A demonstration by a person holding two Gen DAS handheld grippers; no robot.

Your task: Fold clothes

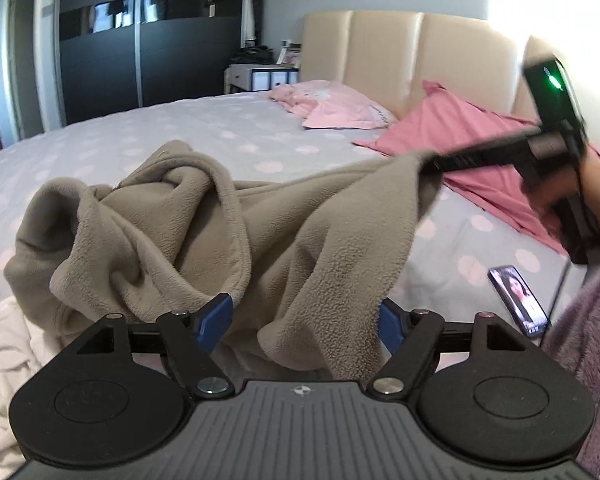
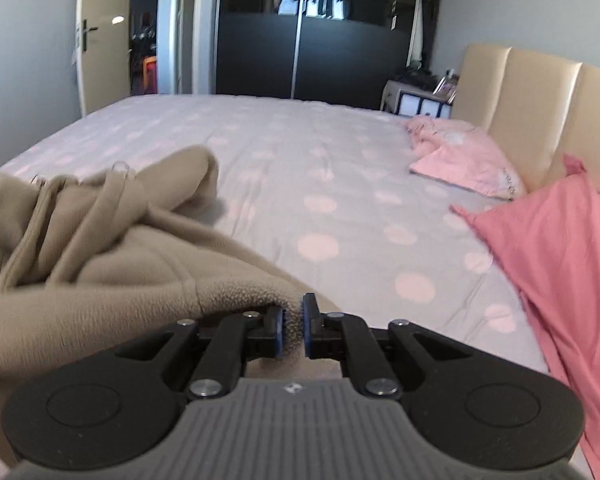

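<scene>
**Inspector:** State of both grippers, and where the garment lies.

**Operator:** The fleece is a beige heap on the near part of the bed, bunched and twisted, not yet spread. My right gripper has its pads pinched on a fleece edge; the left wrist view shows that edge lifted and drawn to the right. My left gripper stands wide apart. A fold of fleece hangs between its fingers, but I see no pad pressing on it, so I count it as holding nothing.

**Inspector:** What does the step call for?

**Operator:** In my judgement, the garment must be spread flat before any fold. I would keep the right pinch firm and close the left on a matching edge, not on the loose fold in the middle, which would only gather the bunch. Then draw both apart and lay the cloth on the bare sheet farther in.

**Inspector:** Hazards?

**Operator:** The phone lies near right on the bed, and pink cloth lies far right. The fleece should land clear of both. The right pinch looks shallow and may slip.
</scene>
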